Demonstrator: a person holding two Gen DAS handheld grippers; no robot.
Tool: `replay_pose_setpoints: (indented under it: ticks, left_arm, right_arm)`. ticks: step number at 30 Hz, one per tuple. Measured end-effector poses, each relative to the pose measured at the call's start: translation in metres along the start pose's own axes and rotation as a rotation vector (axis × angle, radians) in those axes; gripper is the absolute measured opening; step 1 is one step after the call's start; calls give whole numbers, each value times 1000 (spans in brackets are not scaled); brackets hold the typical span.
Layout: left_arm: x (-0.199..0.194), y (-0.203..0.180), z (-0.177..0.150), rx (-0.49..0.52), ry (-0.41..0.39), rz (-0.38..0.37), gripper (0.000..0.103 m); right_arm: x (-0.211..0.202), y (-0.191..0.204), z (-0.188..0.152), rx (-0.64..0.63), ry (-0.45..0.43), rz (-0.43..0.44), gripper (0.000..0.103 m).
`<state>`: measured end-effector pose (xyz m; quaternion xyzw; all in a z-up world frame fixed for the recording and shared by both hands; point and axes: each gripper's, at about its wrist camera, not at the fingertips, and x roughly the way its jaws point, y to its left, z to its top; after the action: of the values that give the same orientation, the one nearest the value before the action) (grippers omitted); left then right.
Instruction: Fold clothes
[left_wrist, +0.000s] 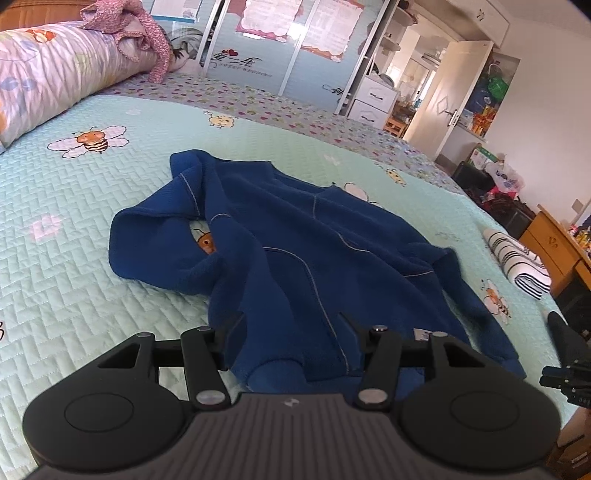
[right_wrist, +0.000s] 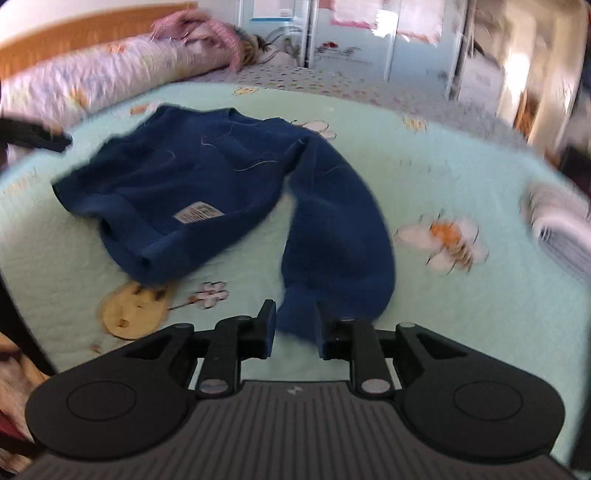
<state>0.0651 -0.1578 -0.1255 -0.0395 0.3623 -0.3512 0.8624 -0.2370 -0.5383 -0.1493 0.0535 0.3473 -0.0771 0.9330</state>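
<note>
Nearest the lens, the left tool (left_wrist: 291, 332) hovers half spread over the hem of the blue sweater (left_wrist: 295, 236), pads clear of the cloth. Spread on the bed (left_wrist: 74, 280), the sweater runs lengthwise away from that tool toward the collar. Further right, its loose sleeve (right_wrist: 340, 229) trails down between the right tool's (right_wrist: 293, 325) partly parted fingers; through the blur, I cannot tell whether they pinch it.

Bare quilt (right_wrist: 461, 177) right of sweatshirt (right_wrist: 207, 177)

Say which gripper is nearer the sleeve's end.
Right. The right gripper straddles the sleeve's end, jaws apart; the left gripper is over the sweater hem, across its body.
</note>
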Motion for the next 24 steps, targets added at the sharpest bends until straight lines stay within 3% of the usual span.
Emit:
replay_pose_setpoints:
  ticks: [1,3,5,10,14,16,18,21,24]
  left_arm:
    - [-2,1,0,-2,-1,0,57]
    - [-6,2,-1,-10,-1,1,57]
    - [-10,3,-1,-20,-3,1,57]
    - [-23,0,-4,-15,-14,4,59]
    - [-21,1,-7,-26,3,20,59]
    - [-19,-2,-8,-20,13,23,59]
    - [-18,-7,-8,1,17,24,59]
    - [-18,-12,-6,28,14,34,59]
    - [-15,-13,-5,31,19,41,59]
  right_arm:
    - [-5,-10,-2,93,-36,-1,30]
    - [-10,-30,-4,280,-106,-26,51]
    - [-6,-44,-5,445,-138,-88,63]
    - [35,-58,-15,703,8,-146,63]
    - [54,-59,-42,953,-26,-89,64]
    - [56,-55,-46,1002,-83,-96,57]
    - [62,-62,-45,1034,-76,-95,6]
    - [61,-84,-38,1053,-113,-104,6]
    - [40,-117,-12,957,-202,-258,6]
